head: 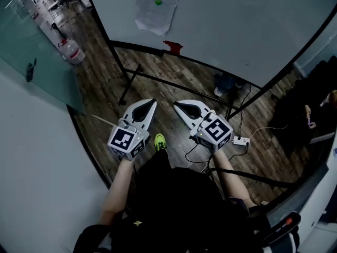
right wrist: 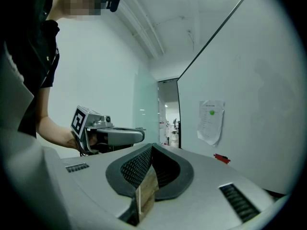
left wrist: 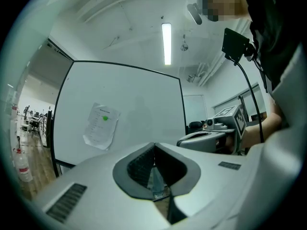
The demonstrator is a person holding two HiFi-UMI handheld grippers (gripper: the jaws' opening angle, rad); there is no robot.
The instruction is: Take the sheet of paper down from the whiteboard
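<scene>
Clearly, the white printed sheet of paper (head: 154,9) hangs on the large white whiteboard (head: 237,20), pinned near its top by a small green dot (head: 158,2), probably a magnet. Its long axis runs up and down the board, slightly tilted, and its lower edge looks curled.

In the head view the sheet lies at about 12 o'clock from the left gripper (head: 152,103) and at about 11 o'clock from the right gripper (head: 177,105), well apart from both. The left one seems slightly nearer in line. Both grippers have their jaws pressed together on nothing.

A small red object (head: 172,47) sits at the board's lower edge, at 5 o'clock from the sheet. The sheet's print is too small to read, and no brand shows.
</scene>
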